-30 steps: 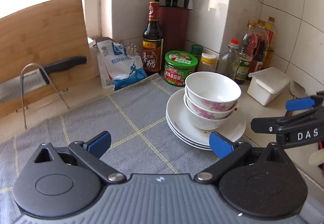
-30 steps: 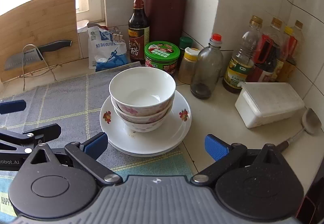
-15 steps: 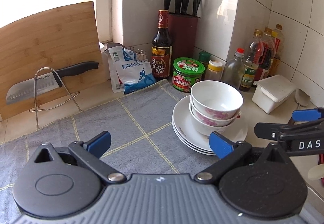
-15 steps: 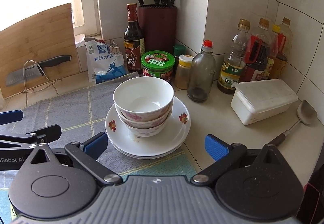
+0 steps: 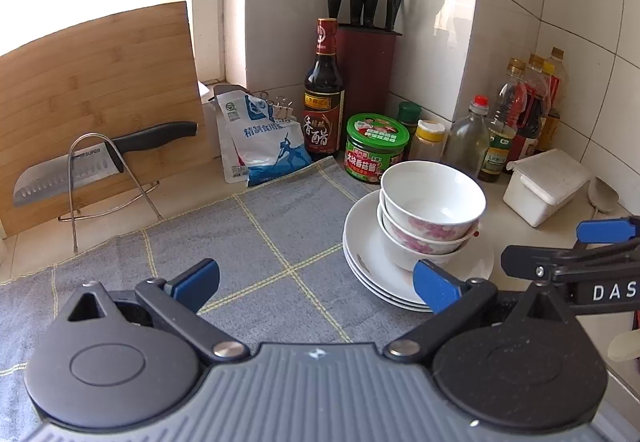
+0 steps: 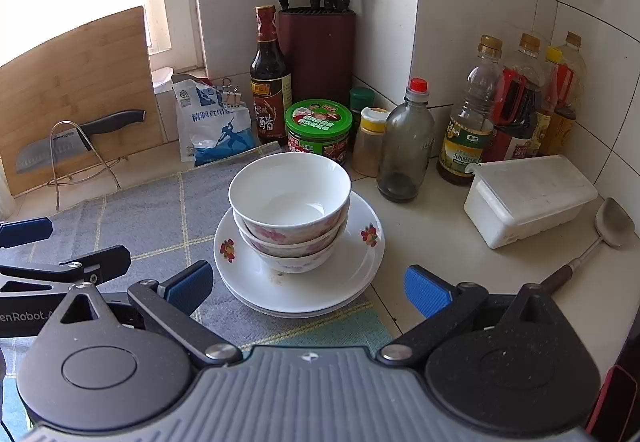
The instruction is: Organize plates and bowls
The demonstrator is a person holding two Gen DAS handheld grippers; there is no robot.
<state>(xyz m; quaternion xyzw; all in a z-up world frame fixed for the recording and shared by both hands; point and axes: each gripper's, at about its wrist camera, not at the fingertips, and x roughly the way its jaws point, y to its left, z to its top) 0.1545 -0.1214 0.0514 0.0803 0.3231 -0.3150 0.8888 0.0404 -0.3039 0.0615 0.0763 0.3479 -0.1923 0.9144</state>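
Fingers (image 6: 188, 288) spread; bowls (image 6: 290, 198) stacked upright, plates (image 6: 300, 282) flat.

Both grippers sit farther back and higher from the stack of bowls (image 6: 290, 210) than a second ago. In the right wrist view the stack looks smaller and lies wholly beyond the right gripper (image 6: 308, 288), with more counter, the ladle (image 6: 614, 222) and the tiled wall showing around it. In the left wrist view the left gripper (image 5: 316, 282) has drawn away from the stack too, so the cutting board (image 5: 96, 82) and knife (image 5: 104, 158) to the stack's left come fully into sight.
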